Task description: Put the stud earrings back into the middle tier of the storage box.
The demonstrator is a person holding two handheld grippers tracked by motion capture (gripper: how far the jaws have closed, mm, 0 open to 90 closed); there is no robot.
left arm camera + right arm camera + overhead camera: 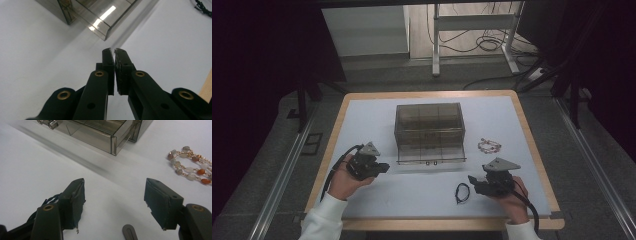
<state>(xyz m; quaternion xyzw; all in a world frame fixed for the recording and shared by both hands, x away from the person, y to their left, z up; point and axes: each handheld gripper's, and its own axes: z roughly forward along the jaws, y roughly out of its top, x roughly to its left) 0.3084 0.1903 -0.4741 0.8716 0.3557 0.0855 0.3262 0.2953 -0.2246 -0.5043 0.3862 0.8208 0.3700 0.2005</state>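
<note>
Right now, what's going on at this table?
A person holds a hand-held gripper in each hand in front of a smoky clear drawer box whose bottom drawer is pulled open. The left hand-held gripper is shut and empty; the right hand-held gripper is open beside a black cord loop. A bead bracelet lies untouched.

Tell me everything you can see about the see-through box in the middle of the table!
The box is a smoky, see-through case that looks like plastic, with thin dividers inside. It stands upright near the middle of the white table. Its bottom drawer is pulled out toward the person and has two small shiny knobs on its front. What is inside is too dim to tell. No gripper touches it; a beaded bracelet lies apart on its right.
</note>
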